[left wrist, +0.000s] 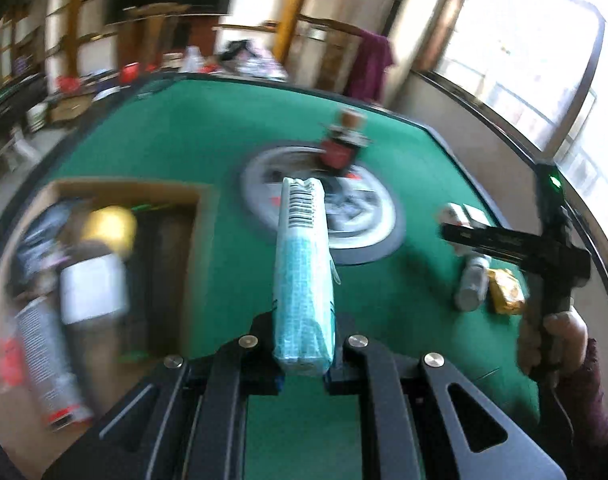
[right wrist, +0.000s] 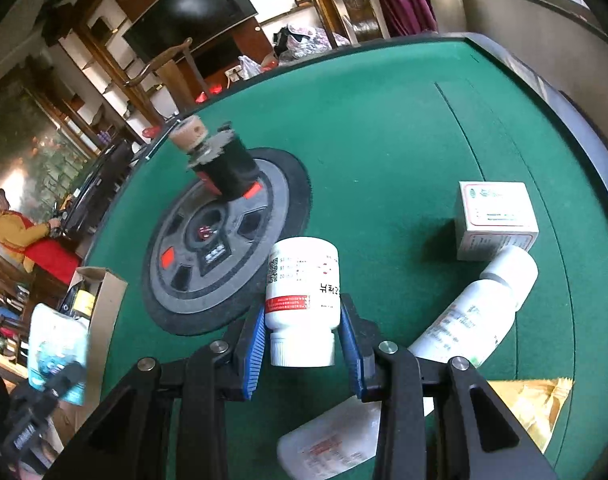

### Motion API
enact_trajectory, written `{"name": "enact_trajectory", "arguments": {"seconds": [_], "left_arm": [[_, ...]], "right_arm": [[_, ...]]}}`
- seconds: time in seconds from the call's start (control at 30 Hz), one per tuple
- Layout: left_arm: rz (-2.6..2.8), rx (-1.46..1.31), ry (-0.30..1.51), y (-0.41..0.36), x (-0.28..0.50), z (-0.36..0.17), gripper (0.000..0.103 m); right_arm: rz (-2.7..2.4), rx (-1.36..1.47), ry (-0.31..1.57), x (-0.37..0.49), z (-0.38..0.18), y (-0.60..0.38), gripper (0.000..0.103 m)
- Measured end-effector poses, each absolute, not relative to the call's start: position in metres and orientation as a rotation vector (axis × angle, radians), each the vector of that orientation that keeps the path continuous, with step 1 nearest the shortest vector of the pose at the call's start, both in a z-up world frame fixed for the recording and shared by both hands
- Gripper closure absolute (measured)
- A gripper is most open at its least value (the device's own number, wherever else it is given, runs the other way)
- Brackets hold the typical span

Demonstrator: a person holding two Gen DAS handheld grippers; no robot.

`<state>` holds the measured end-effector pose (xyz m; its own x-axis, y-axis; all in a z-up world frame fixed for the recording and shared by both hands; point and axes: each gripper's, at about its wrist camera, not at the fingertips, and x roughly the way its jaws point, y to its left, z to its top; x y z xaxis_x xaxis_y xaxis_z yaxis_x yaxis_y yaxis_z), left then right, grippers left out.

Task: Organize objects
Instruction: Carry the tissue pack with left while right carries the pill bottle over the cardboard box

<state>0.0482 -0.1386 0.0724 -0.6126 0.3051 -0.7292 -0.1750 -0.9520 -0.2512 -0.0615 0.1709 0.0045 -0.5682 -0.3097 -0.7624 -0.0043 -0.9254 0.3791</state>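
Partly done — cardboard box near the tabletop's left edge holds several items. Left claw grips a tissue pack, right claw a pill bottle — others remain loose.

far half: the green surface lies bare beyond the round hub; you can pass a claw there freely.
centre: the round hub carries a black spool standing upright in your way.
right side: a white box, a lying white tube, a flat white bottle and a gold packet crowd together; gaps are narrow.
left side: the cardboard box is already crowded with things.
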Motion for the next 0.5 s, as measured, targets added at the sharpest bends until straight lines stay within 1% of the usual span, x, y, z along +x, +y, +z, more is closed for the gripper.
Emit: {"name": "enact_trajectory", "arguments": {"seconds": [0.27,0.5], "left_arm": [[2.779,-1.298,-0.314,-0.244,0.093,0.064,0.091],[2.815,-1.347,-0.266,-0.275,0.117,0.048,0.091]], "right_arm": [[-2.492,1.328,-0.429,-0.044,0.029,0.109,0.065],[-2.367,1.309,-0.297,-0.029,0.037,0.020,0.065]]}}
